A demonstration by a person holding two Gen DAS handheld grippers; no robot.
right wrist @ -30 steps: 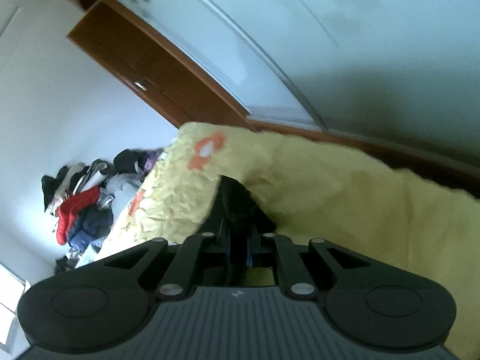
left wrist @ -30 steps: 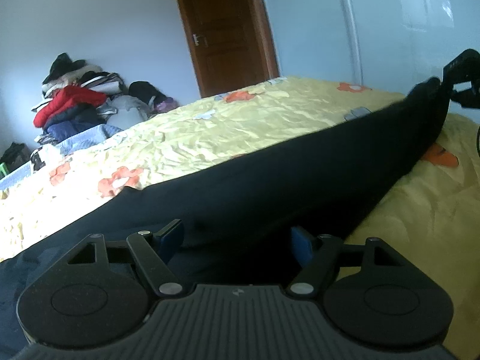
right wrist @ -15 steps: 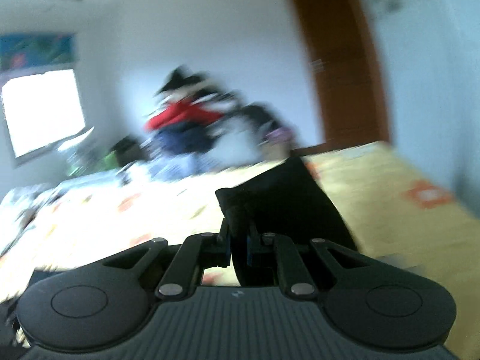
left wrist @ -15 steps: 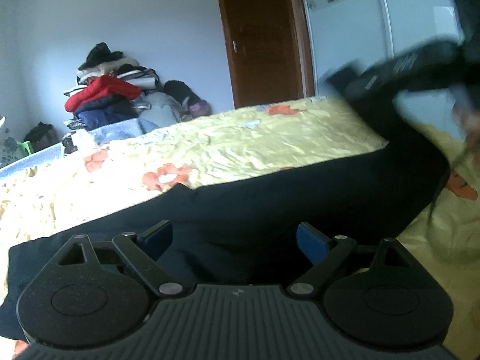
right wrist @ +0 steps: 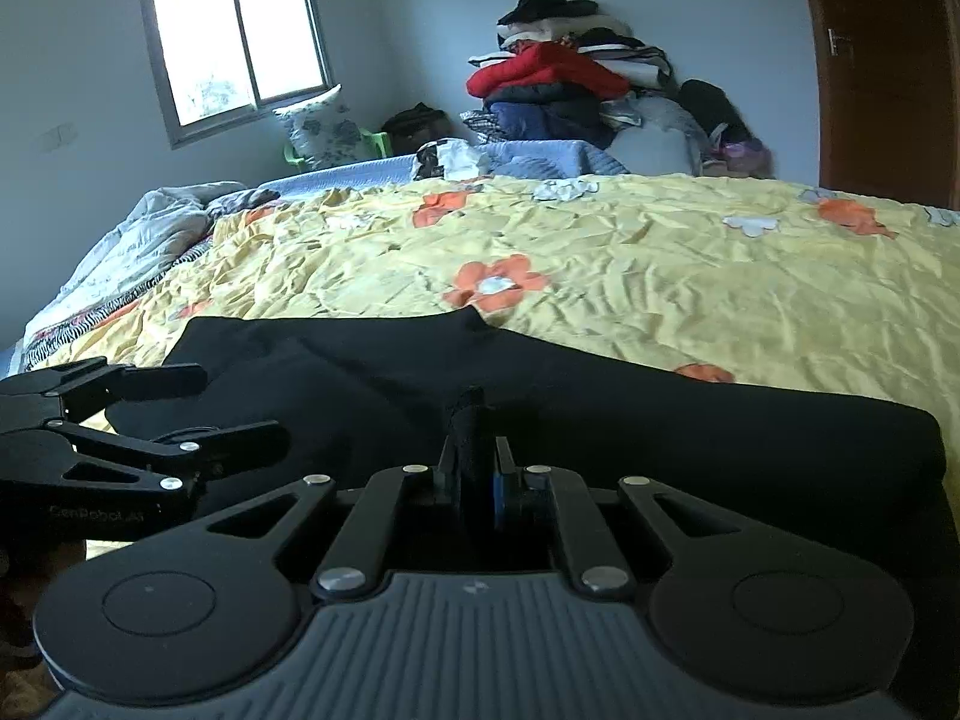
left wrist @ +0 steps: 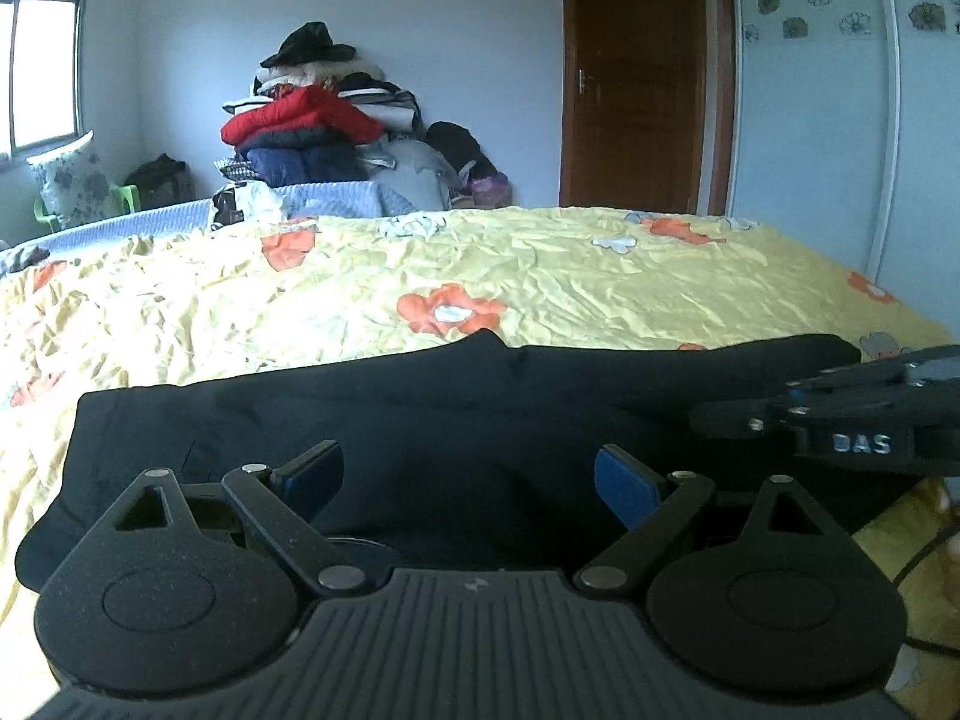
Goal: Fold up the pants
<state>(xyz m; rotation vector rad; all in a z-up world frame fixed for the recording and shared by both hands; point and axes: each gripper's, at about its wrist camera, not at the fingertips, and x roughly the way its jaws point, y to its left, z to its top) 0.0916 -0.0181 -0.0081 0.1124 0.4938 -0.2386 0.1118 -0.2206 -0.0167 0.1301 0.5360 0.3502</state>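
- Black pants point(left wrist: 456, 420) lie flat and folded lengthwise along the near edge of the bed, on a yellow floral bedsheet point(left wrist: 540, 276).
- Left gripper point(left wrist: 468, 480) hovers low over the pants, jaws spread wide, holding nothing.
- Right gripper point(right wrist: 477, 474) is clamped on a pinched ridge of pants fabric.
- Far half of the sheet is bare; a clothes pile point(right wrist: 564, 90) sits past the far edge.
- The pants' near edge is hidden behind both gripper bodies.
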